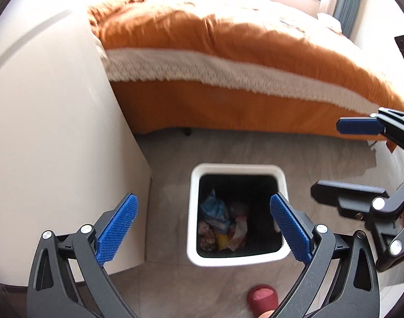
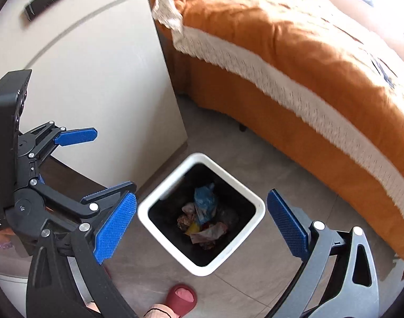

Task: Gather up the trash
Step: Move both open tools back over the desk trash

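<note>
A white square trash bin (image 1: 192,212) stands on the grey tiled floor and shows in both views (image 2: 154,201). Inside lie crumpled wrappers (image 1: 223,225), a blue bag (image 2: 204,201) and paper scraps. My left gripper (image 1: 204,228) is open and empty, held above the bin's near-left side. My right gripper (image 2: 202,225) is open and empty, held over the bin. Each gripper shows in the other's view: the right one (image 1: 342,159) at the right edge, the left one (image 2: 93,164) at the left.
A white bedside cabinet (image 1: 56,132) stands left of the bin, with a dark remote-like object (image 2: 47,0) on top. A bed with an orange cover and cream fringe (image 1: 228,66) lies behind. A foot in a red slipper (image 2: 180,299) is in front of the bin.
</note>
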Motion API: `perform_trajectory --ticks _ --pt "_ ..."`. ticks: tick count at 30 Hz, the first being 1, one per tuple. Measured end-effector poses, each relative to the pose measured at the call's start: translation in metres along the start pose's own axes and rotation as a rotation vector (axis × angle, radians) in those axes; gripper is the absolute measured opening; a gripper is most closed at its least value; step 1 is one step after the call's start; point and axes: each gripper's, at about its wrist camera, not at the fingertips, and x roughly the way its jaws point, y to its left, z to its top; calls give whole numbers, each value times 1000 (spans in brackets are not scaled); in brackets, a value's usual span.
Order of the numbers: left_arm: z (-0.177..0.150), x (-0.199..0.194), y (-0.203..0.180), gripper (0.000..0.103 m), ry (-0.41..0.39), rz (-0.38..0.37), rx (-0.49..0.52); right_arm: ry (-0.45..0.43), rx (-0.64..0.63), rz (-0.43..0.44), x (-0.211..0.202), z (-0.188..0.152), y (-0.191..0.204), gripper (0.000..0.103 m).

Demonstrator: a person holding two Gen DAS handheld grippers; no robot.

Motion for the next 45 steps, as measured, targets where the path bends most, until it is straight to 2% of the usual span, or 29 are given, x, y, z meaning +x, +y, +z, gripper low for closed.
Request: perform_trajectory --ticks 6,11,17,19,25,30,34,40,45 --pt "31 -74 9 98 -68 33 -29 -109 -8 -18 -71 35 16 99" --pt "56 -155 15 98 -128 63 -87 -210 -26 -19 -139 64 34 99" --pt "66 -254 39 98 -182 112 -225 -343 -68 43 -218 97 75 99" --pt "65 -291 50 98 -208 159 -266 -386 -93 73 -241 109 96 99" --pt "45 -380 96 98 -262 331 -364 -478 -201 189 -285 144 172 99" --pt "13 -449 151 98 -299 459 -471 -526 -316 307 -307 171 259 99" --pt "-18 -492 197 98 -295 567 -548 -546 -385 355 -315 184 323 99" --pt "-75 -528 272 98 -259 654 -661 -516 -424 391 -311 197 406 99" --pt "-105 -524 308 98 -220 656 -700 -494 -419 359 -291 206 445 99"
